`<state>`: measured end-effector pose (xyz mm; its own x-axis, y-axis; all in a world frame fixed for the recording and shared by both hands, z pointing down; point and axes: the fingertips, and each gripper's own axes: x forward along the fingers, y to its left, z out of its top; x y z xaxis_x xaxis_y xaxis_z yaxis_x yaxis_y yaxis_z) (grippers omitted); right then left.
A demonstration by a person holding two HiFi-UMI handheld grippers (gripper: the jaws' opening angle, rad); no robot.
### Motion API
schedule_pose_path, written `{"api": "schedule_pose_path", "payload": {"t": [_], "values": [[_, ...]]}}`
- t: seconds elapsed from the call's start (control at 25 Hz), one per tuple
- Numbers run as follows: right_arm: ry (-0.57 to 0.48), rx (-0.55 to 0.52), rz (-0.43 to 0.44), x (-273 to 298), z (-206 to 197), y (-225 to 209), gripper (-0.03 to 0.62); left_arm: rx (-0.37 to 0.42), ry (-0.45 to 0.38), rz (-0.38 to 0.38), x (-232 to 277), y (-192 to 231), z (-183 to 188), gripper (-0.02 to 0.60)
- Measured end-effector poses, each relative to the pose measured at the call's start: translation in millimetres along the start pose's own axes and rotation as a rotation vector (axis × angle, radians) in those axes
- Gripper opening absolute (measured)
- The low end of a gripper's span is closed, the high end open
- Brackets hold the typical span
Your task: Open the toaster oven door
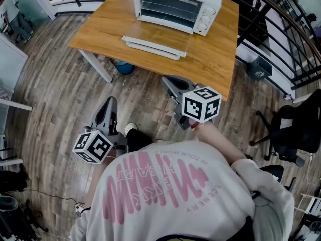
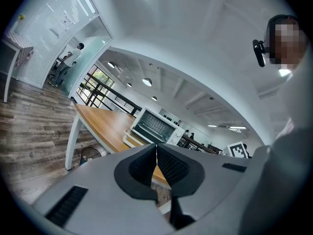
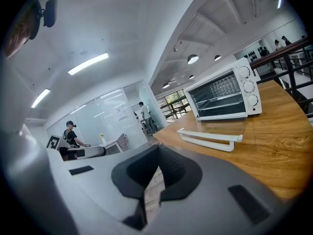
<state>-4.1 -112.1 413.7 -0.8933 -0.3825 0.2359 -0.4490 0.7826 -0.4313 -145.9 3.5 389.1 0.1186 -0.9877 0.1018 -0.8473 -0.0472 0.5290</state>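
So the oven [image 1: 175,4] sits at the far end of the table [image 1: 215,64], toward its right corner, and honestly the door [image 1: 161,34] looks fully open already. It's dropped down flat in front of the oven's mouth, the white handle [image 1: 150,47] is on the edge nearest the person, and the racks inside are plain to see. The person stands back off the near edge of the table, both grippers down low over the floor and well apart from the oven. The left gripper [image 1: 109,107] has its fingers pressed together with nothing between them. The right gripper [image 1: 169,82] is the same, clenched and empty, pointing at the table from just off its near edge. Judging by that, the opening step is done and this is the wrap-up bit, not a reach or a pull. The next move doesn't call for much: no grasp, just holding both grippers clear of the handle so the door isn't bumped back up. If the door did need more swing, the right one is nearer the handle and would have to spread its fingers first.
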Motion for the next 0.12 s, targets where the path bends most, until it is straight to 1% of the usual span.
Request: {"api": "schedule_pose_path", "payload": {"t": [0.12], "values": [[-0.002, -0.001, -0.006, 0.9, 1.8, -4.3, 0.005, 0.001, 0.001, 0.001, 2.7, 0.1, -0.3, 0.021]]}}
